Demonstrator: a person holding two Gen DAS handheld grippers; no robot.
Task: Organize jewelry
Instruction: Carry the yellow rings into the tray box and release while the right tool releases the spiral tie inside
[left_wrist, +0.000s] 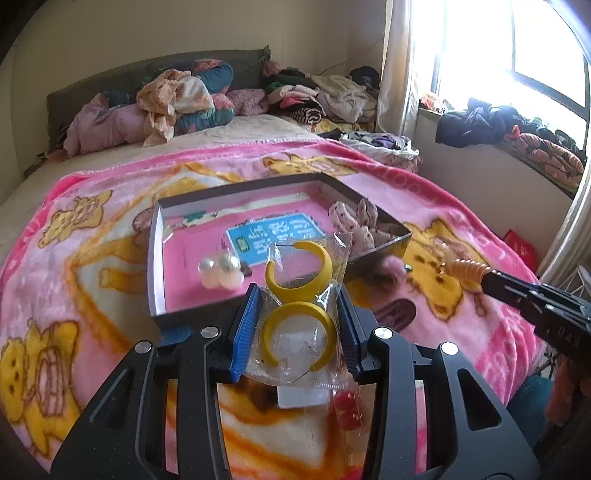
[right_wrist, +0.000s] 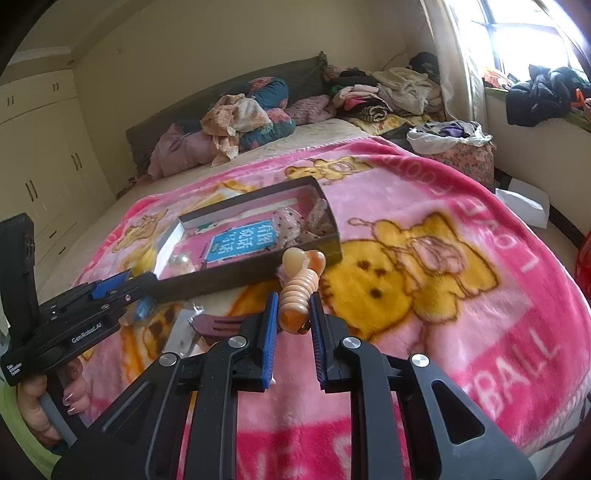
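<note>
My left gripper (left_wrist: 298, 295) is shut on a clear plastic bag of yellow hoop earrings (left_wrist: 299, 284), held above the near edge of a shallow dark box (left_wrist: 155, 258) with a pink floor. The box holds two pearl earrings (left_wrist: 219, 271), a blue card (left_wrist: 273, 236) and a dotted scrunchie (left_wrist: 354, 221). My right gripper (right_wrist: 294, 299) is shut on a peach ribbed hair ornament (right_wrist: 297, 291) with pale beads at its end, just off the box's (right_wrist: 240, 273) right near corner. In the right wrist view my left gripper (right_wrist: 110, 286) shows at the left, held by a hand (right_wrist: 40, 406).
The box lies on a pink bear-print blanket (left_wrist: 92, 258) on a bed. A dark hair clip (left_wrist: 397, 312) and a small red item (left_wrist: 347, 410) lie on the blanket near me. Clothes (left_wrist: 314, 96) are piled at the bed's far end and along the windowsill (left_wrist: 517, 129).
</note>
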